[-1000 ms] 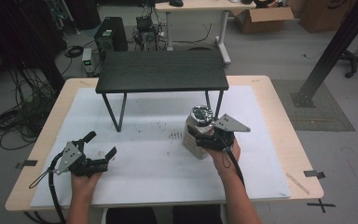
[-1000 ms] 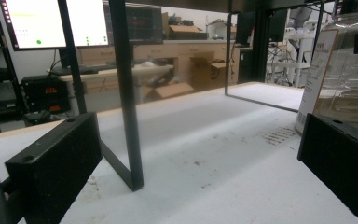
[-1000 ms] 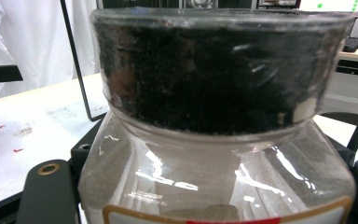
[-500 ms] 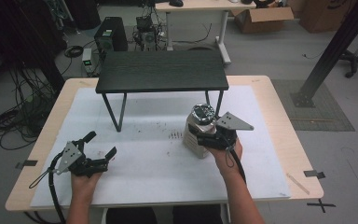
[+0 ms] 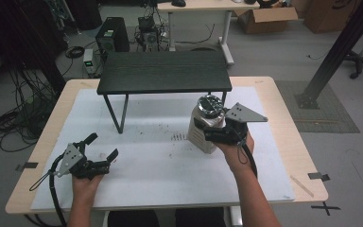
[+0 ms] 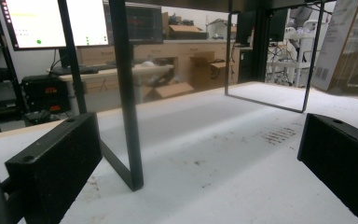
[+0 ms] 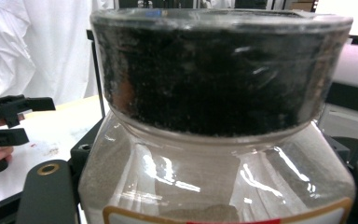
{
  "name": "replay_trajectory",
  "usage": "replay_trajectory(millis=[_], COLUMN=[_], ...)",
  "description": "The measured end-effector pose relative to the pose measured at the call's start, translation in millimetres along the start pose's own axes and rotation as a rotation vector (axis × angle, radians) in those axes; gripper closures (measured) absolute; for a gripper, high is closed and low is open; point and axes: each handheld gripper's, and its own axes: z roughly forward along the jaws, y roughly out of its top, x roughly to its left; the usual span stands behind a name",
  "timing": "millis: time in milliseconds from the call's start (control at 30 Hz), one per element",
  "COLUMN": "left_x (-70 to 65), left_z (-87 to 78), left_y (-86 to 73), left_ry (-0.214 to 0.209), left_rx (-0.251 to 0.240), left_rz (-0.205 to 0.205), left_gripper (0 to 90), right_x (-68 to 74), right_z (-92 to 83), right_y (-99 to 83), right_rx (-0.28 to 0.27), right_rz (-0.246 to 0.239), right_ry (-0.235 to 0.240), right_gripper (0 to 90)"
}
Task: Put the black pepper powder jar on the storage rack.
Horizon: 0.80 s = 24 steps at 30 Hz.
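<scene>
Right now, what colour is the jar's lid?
Black, under a clear shiny top; the right gripper view shows the jar's lid best.

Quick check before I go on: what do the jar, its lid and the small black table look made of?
Jar: clear and glossy, glass or hard plastic, going by the sharp reflections; I can't tell which. Lid: clear shell over a dark, grainy part, likely plastic. Small black table: matte black top with faint grain, probably painted wood or laminate, on thin black legs that look like metal.

Clear jar (image 5: 207, 124) (black lid (image 5: 210, 103))
</scene>
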Motion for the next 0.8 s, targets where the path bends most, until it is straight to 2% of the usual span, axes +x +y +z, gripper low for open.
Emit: replay_trajectory(millis=[433,800], left_x=[0.1,0.2], left_z=[0.0,0.1], left_y=[0.0,0.0], left_ry=[0.000,0.000], left_rx=[0.000,-0.001], left_rz=[0.000,-0.002], left_gripper=[0.2,0.2], right_x=[-1.8,-3.0], right_z=[-7.5,-4.7], right_y=[46.6,87.4], right_rx=[-0.009,-0.003], right_rz=[-0.018,-0.042], right_ry=[0.064,0.122], right_gripper=[22.7,22.7])
